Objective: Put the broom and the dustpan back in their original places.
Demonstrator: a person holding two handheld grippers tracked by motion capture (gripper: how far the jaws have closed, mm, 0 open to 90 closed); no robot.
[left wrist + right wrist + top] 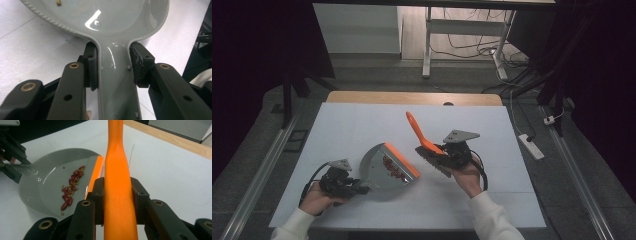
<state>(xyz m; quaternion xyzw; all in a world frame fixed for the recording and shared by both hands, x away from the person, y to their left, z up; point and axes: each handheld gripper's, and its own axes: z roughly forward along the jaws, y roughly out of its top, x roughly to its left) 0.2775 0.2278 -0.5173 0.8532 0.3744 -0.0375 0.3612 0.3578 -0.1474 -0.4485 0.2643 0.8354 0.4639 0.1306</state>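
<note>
Between right fingers (140, 195): brush handle (117, 182).

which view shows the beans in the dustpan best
The right gripper view: the beans lie in a clear red line inside the grey dustpan. The high view shows them small near the orange lip; the left gripper view shows one small bead on the pan.

The high view looks forward and down on the whole white counter (362, 125) from above the person's side. Each claw camera sits very near, looking along its own jaws. All three share the grey dustpan (382, 172); the left one probably sees its underside.
</note>
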